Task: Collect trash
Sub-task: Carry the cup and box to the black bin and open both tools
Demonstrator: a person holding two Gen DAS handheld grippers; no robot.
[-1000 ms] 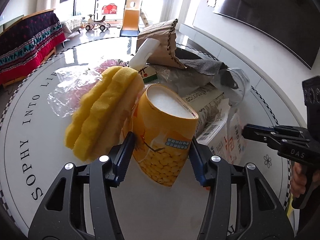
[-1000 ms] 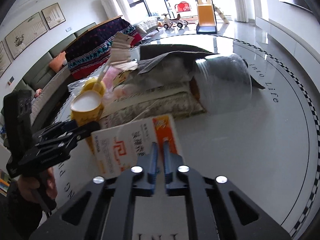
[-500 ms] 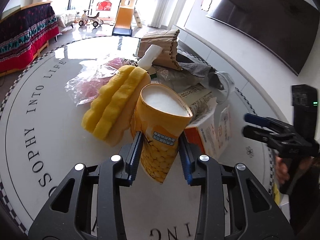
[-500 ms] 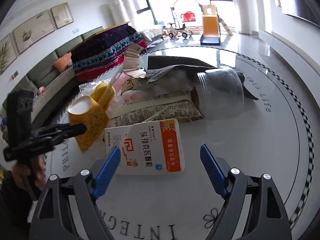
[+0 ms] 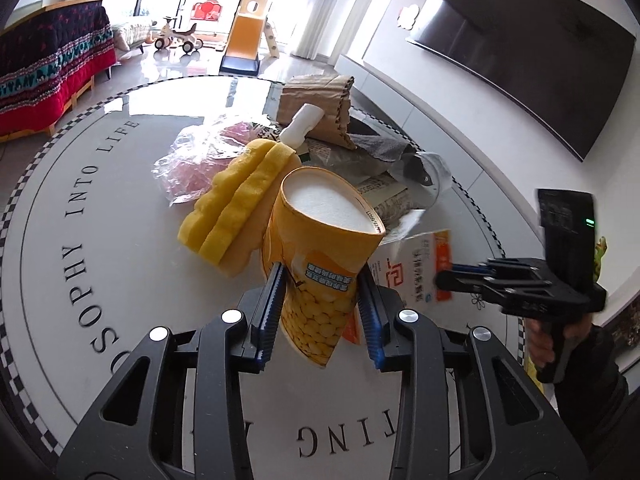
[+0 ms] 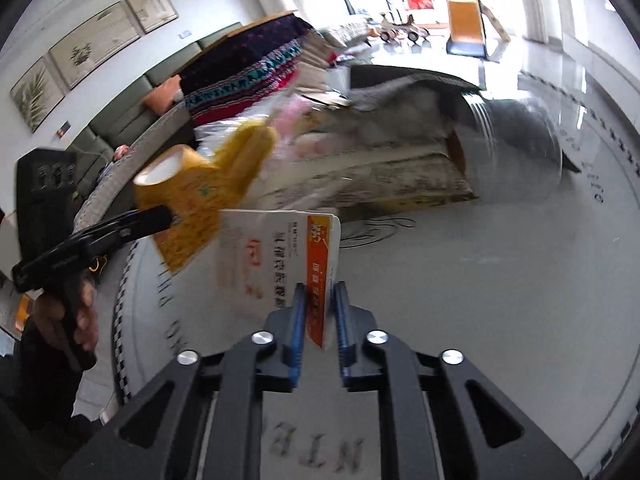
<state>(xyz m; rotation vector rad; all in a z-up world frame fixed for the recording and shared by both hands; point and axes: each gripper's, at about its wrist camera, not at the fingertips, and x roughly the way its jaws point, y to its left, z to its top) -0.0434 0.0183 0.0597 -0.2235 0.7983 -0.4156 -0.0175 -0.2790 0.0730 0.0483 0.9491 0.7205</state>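
Note:
My left gripper [image 5: 322,304] is shut on a yellow corn-print paper cup [image 5: 320,248] and holds it tilted above the round white table [image 5: 100,240]. The cup also shows in the right wrist view [image 6: 188,196]. My right gripper [image 6: 320,320] is shut on the edge of a white and orange medicine box [image 6: 280,256], lifted on edge. The box also shows in the left wrist view [image 5: 412,264], with the right gripper [image 5: 452,280] at its right side.
A trash pile lies behind: a yellow sponge [image 5: 236,200], a pink plastic bag [image 5: 196,164], a brown cardboard piece [image 5: 320,104], newspaper [image 6: 392,176], a clear plastic jar [image 6: 516,148]. A sofa with a patterned blanket [image 5: 44,60] stands beyond the table's left edge.
My left gripper closed on the cup and lifted it. My right gripper opened, then shut on the medicine box and tipped it up on edge.

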